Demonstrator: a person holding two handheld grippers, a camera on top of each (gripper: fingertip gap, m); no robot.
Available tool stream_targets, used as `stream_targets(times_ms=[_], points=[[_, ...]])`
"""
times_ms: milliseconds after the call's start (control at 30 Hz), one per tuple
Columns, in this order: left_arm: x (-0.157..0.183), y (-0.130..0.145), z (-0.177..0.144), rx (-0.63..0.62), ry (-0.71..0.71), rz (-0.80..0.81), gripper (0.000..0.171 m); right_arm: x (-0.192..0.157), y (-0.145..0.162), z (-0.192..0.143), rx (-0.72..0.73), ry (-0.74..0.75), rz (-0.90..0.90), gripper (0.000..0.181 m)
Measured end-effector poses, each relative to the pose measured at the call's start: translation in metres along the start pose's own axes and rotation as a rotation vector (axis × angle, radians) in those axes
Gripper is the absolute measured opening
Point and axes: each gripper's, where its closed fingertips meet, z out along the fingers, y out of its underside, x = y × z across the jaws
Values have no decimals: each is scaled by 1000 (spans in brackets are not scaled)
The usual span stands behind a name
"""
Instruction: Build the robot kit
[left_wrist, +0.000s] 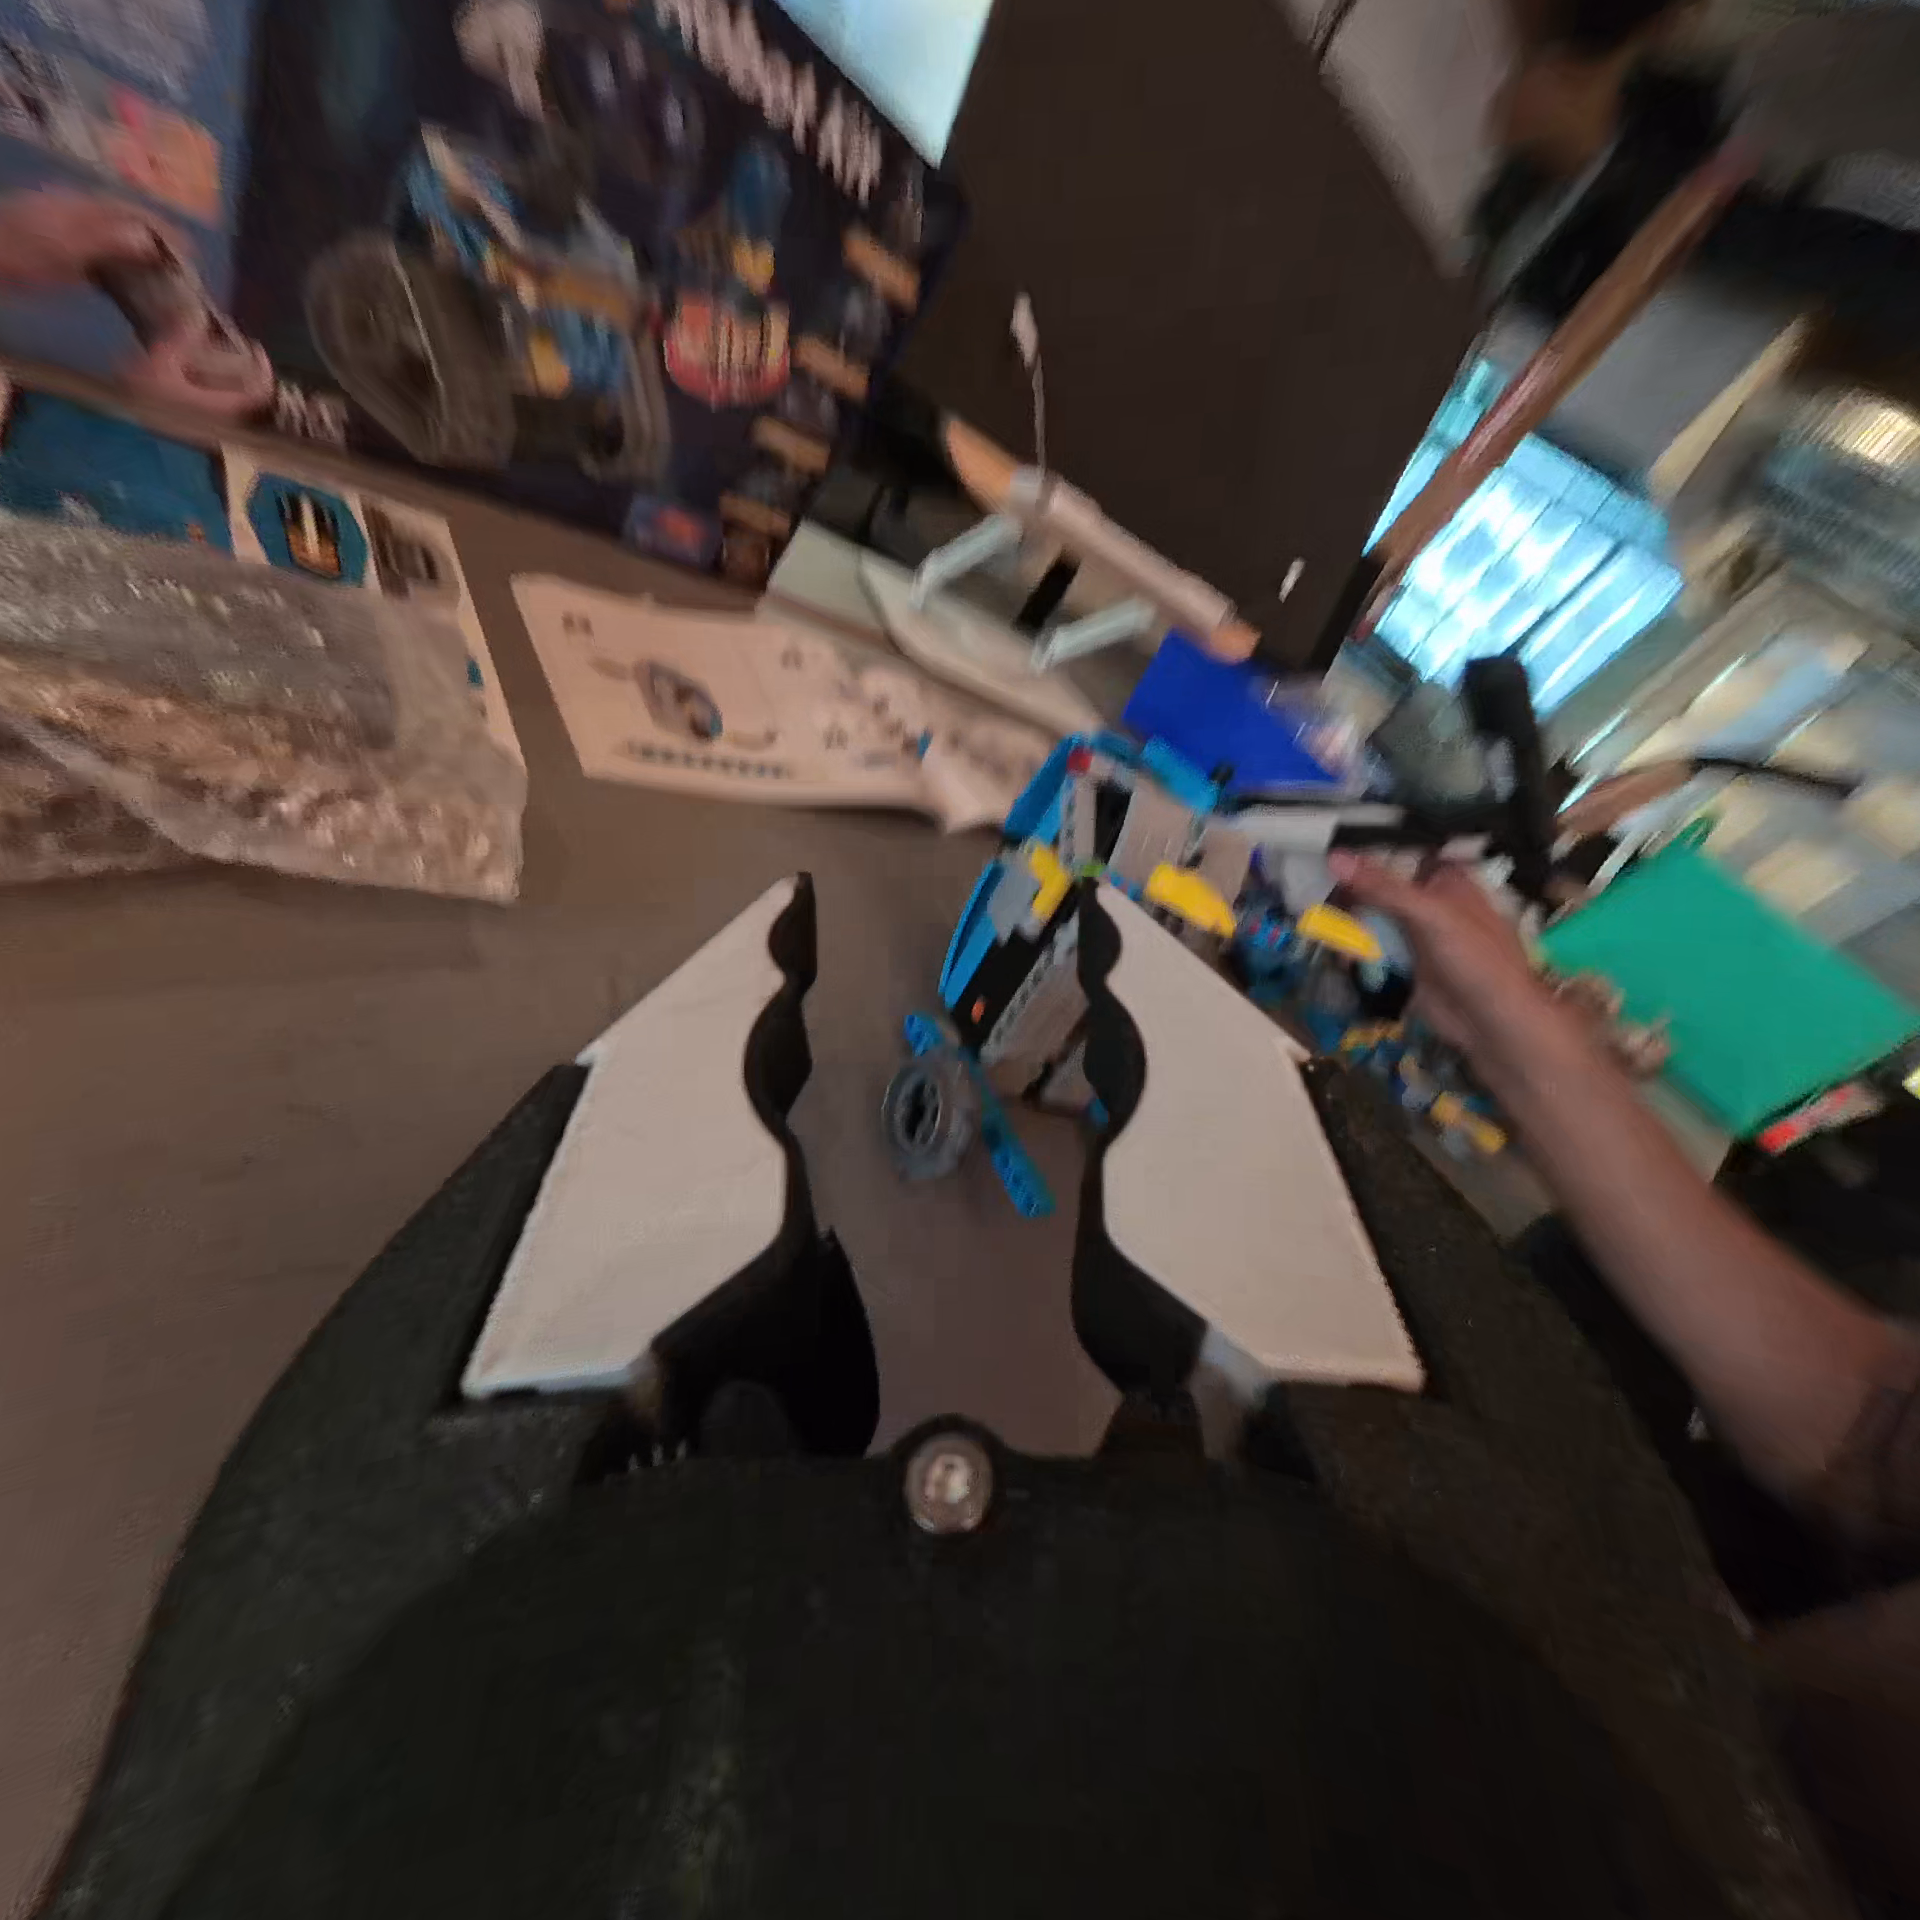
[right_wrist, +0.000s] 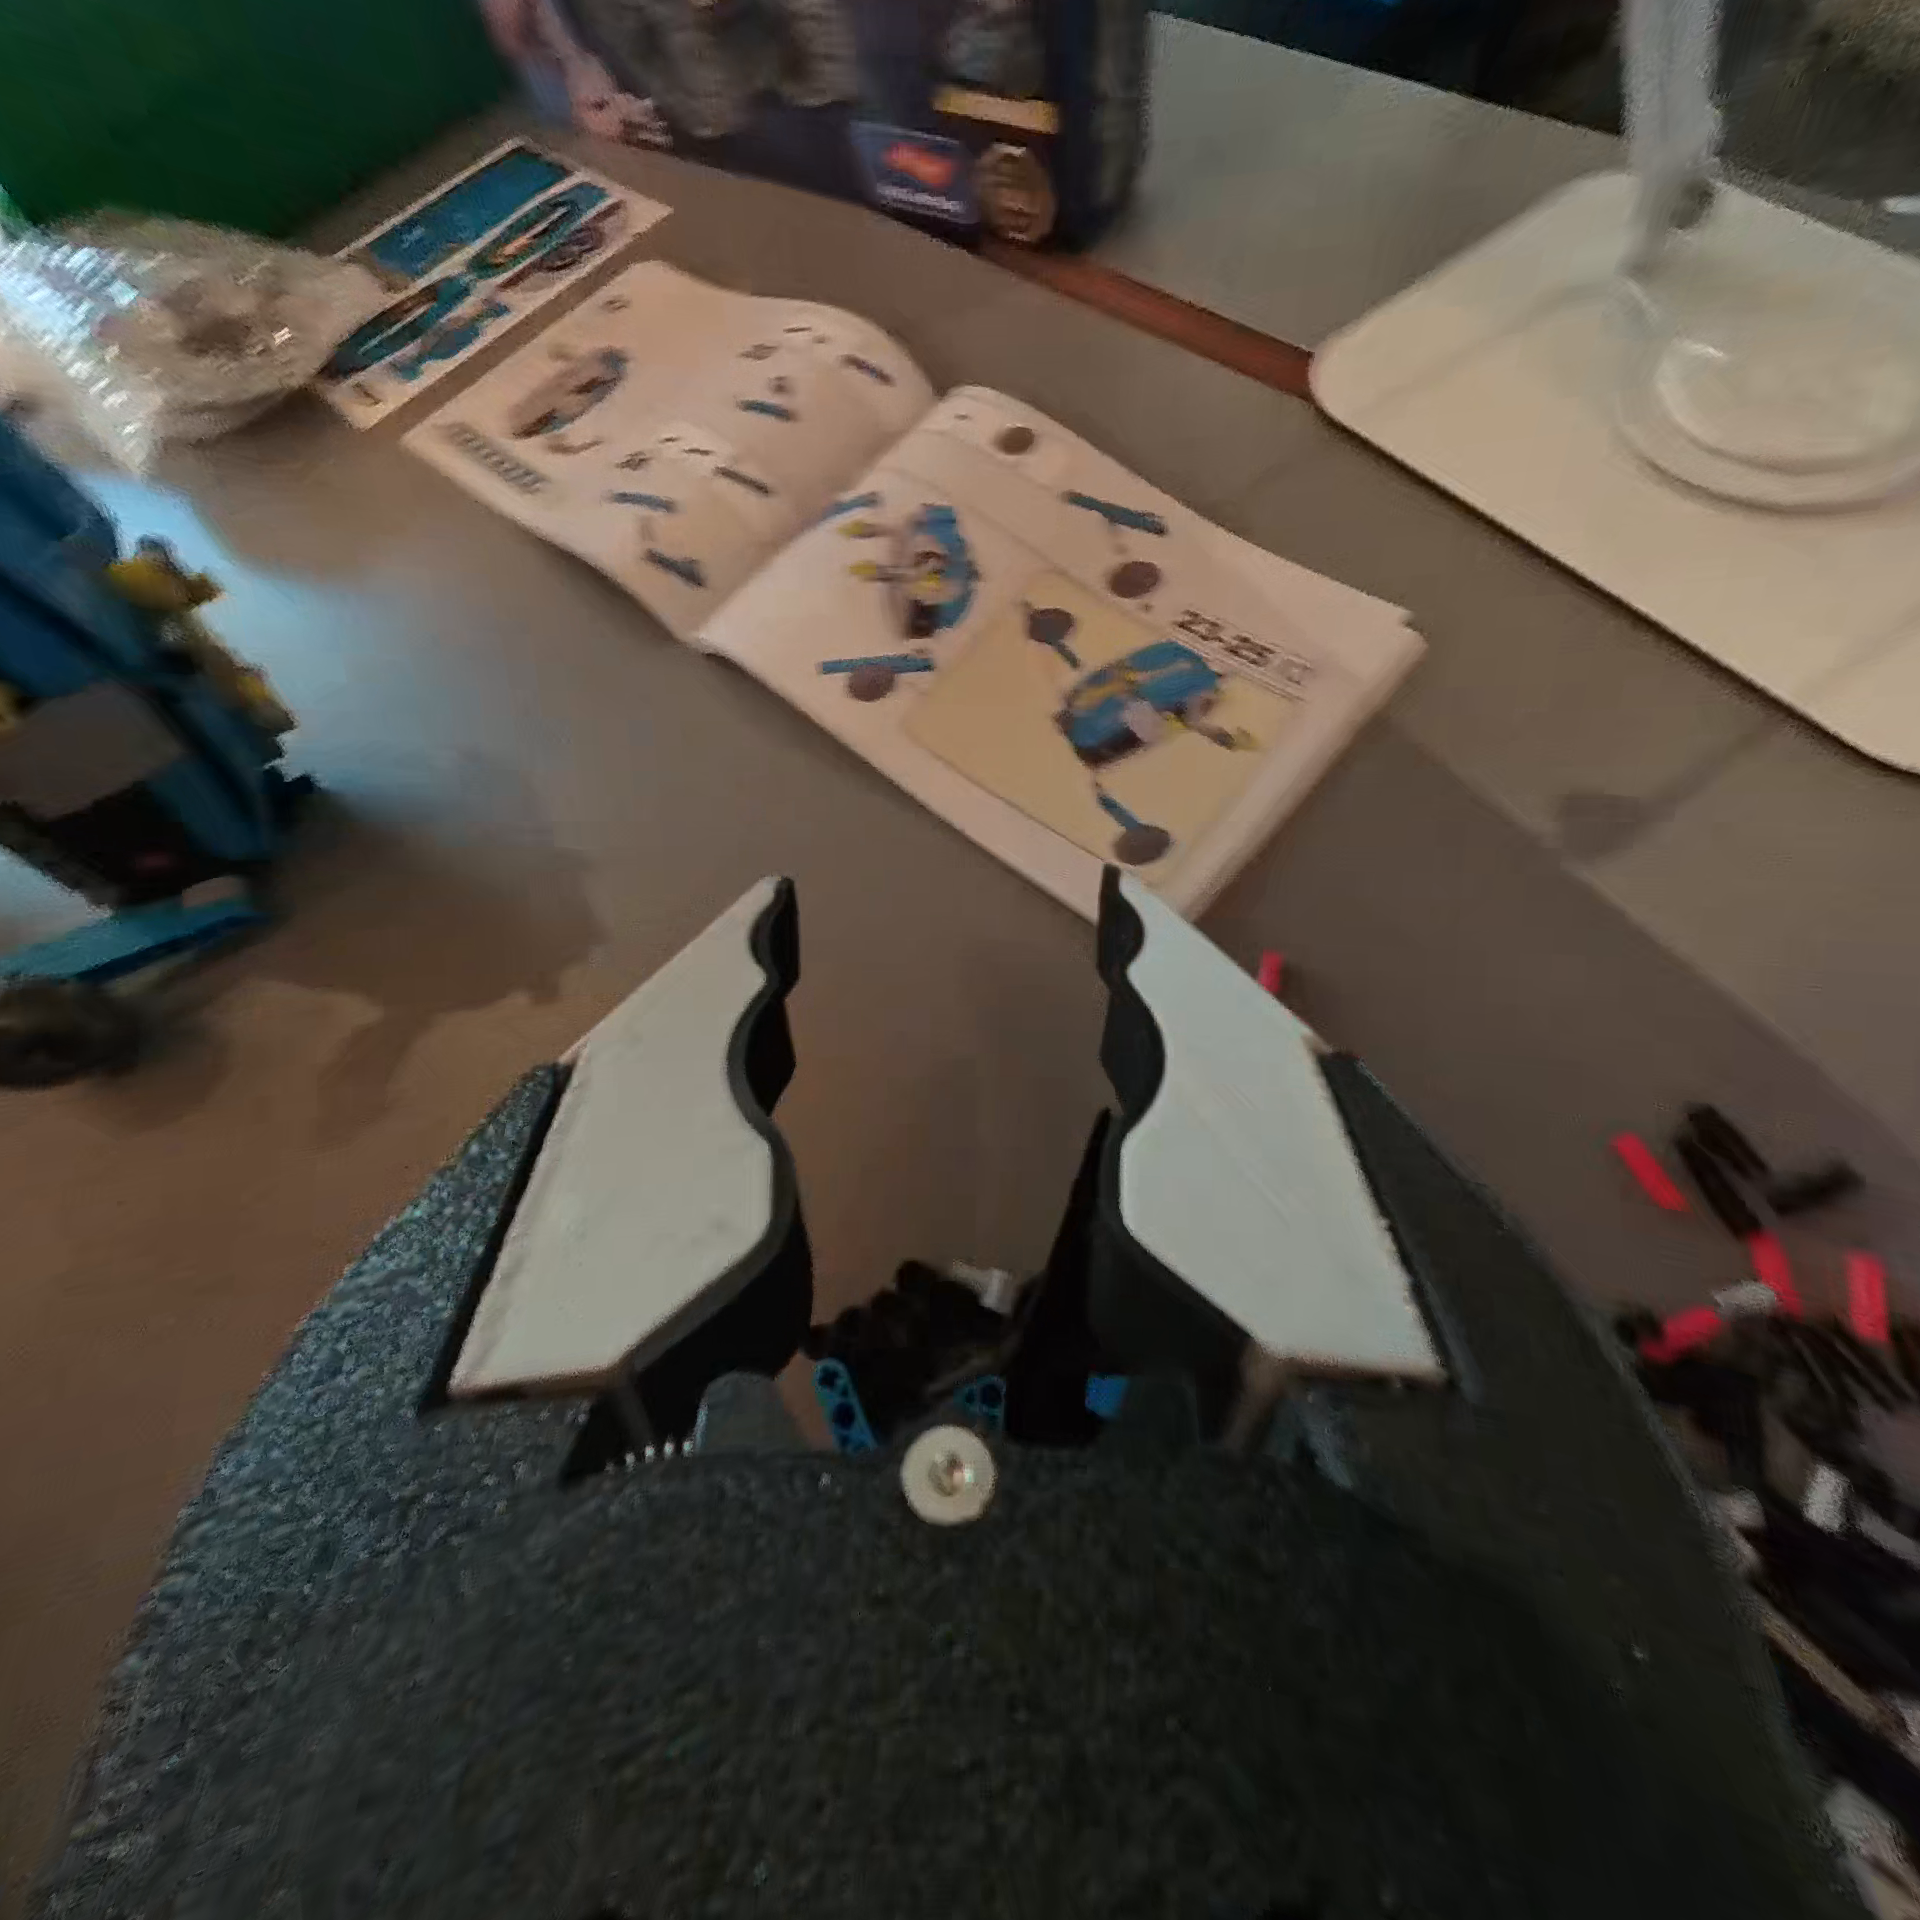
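My left gripper (left_wrist: 943, 899) is open and empty above the brown table (left_wrist: 260, 1091). A blue, grey and yellow brick-built model (left_wrist: 1049, 914) stands just beyond its right finger. A grey wheel on a blue beam (left_wrist: 940, 1112) lies on the table between the fingers. A person's hand (left_wrist: 1455, 966) reaches to the model from the right. My right gripper (right_wrist: 945, 904) is open and empty over the table. An open instruction booklet (right_wrist: 894, 582) lies just beyond it. The model (right_wrist: 114, 727) shows blurred at the left edge of the right wrist view.
A clear bag of parts (left_wrist: 208, 717) lies at the left, a dark picture box (left_wrist: 582, 291) stands behind. Loose black and red small parts (right_wrist: 1745, 1278) lie at the right. A white tray (right_wrist: 1538, 436) carries a clear glass stand (right_wrist: 1766, 416). A green sheet (left_wrist: 1714, 987) is at the right. There is about 35 centimetres between the tips of the two grippers. About 15 centimetres separates my left fingertips from the model (right_wrist: 114, 727).
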Motion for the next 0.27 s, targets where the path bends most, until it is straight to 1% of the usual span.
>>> stream_targets(times_ms=[33, 100, 167, 267], points=[[0, -11, -5, 72, 26, -25, 50, 6, 0, -2, 5, 8, 38, 58], [-1, -23, -11, 156, 50, -38, 51, 12, -1, -4, 25, 4, 95, 59], [2, -23, -10, 157, 58, -1, 51, 19, 1, -4, 24, 32, 107, 59], [11, -13, 0, 98, 38, 104, 51, 24, 9, 1, -18, 67, 75, 57]])
